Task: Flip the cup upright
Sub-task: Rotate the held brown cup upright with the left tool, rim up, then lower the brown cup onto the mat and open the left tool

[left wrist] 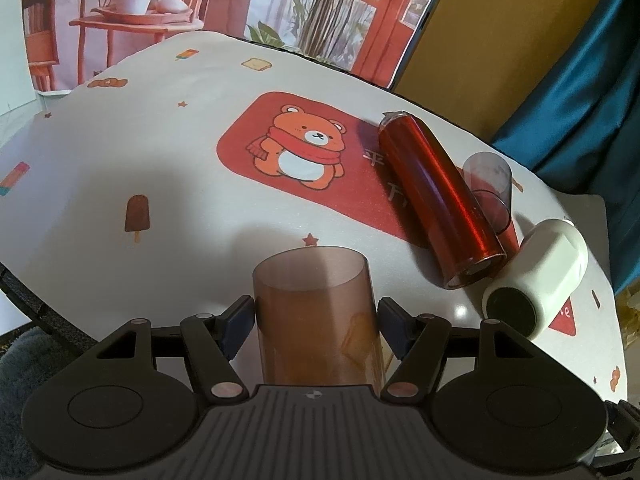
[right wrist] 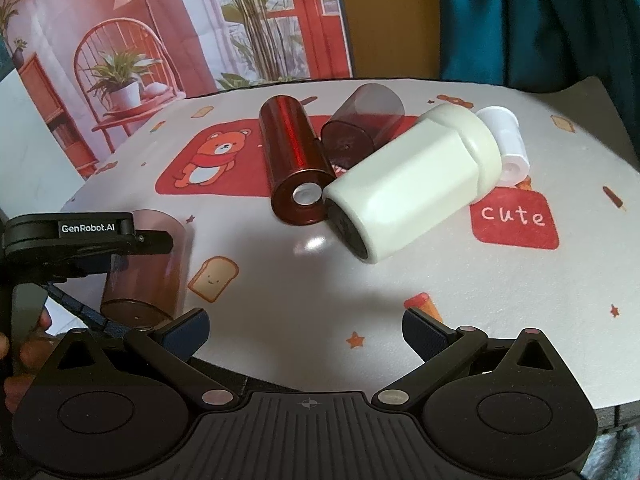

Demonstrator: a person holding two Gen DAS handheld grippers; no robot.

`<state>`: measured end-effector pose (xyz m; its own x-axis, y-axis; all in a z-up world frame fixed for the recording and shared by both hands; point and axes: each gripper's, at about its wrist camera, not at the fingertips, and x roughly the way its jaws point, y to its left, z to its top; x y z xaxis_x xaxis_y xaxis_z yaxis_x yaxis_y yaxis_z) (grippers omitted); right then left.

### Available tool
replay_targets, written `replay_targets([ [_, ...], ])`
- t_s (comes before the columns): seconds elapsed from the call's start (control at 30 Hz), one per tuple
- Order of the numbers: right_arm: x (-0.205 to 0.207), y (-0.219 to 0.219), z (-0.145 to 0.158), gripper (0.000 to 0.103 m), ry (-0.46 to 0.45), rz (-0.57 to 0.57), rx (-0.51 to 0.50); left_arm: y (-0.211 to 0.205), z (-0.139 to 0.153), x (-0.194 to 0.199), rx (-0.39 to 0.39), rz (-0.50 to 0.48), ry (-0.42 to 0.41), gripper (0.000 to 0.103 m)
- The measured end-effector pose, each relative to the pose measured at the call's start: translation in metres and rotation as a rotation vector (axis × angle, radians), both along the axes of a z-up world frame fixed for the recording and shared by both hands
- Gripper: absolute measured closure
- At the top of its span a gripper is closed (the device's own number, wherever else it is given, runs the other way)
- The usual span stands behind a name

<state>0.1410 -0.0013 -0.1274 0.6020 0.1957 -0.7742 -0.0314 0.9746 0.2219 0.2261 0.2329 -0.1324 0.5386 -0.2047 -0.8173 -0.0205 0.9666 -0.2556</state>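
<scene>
At the near edge of the table (left wrist: 140, 152), the left gripper (left wrist: 316, 312) is gripping a translucent brown cup (left wrist: 316, 320), its blue-padded fingers (left wrist: 240, 316) pressing against the cup's opposite walls. In the right wrist view the same cup (right wrist: 148, 272) is standing with its open rim upward and its darker base down near the table edge, while the left gripper (right wrist: 86, 236) is reaching in level from the left, with part of the person's hand (right wrist: 24, 352) showing behind it. The right gripper (right wrist: 306, 330) is hovering low over the near side of the table, fingers spread wide with nothing between them.

The cup is a smooth, thin-walled plastic cylinder, see-through enough that the tablecloth's toast print is showing through it. Farther back, a glossy metallic red cylinder (left wrist: 438, 200) is lying on its side, reflecting light along its length. Just behind it a second tinted translucent cup (right wrist: 362, 120) is also lying tipped over. A matte cream bottle (right wrist: 412, 176) with faceted sides and a dark round base is lying against the red cylinder, and a small white ribbed cup (right wrist: 508, 148) is lying just beyond it. The tablecloth is white and smooth, printed with a bear (left wrist: 304, 146) on a red patch.
</scene>
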Motion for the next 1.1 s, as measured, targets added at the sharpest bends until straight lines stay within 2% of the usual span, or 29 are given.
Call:
replay_targets([
  [0.1,0.000,-0.001,-0.001,0.001,0.001,-0.001,0.005,0.003,0.005,-0.001,0.034,0.009,-0.032,0.033],
  [0.3,0.000,0.000,-0.002,0.001,0.004,0.000,0.006,0.004,0.019,-0.007,0.116,0.003,-0.150,0.033],
  [0.5,0.000,0.000,-0.002,0.001,0.007,0.001,0.009,-0.011,0.022,-0.014,0.224,-0.050,-0.215,0.033],
  [0.57,-0.001,0.000,-0.003,0.001,0.006,0.001,0.008,-0.014,0.022,-0.017,0.235,-0.065,-0.232,0.034],
  [0.83,0.000,-0.001,-0.003,0.001,0.010,-0.007,0.014,-0.017,0.019,-0.029,0.228,-0.065,-0.210,0.034],
  [1.1,0.000,-0.001,-0.003,0.001,0.012,-0.004,0.019,-0.013,0.015,-0.030,0.183,-0.051,-0.120,0.034],
])
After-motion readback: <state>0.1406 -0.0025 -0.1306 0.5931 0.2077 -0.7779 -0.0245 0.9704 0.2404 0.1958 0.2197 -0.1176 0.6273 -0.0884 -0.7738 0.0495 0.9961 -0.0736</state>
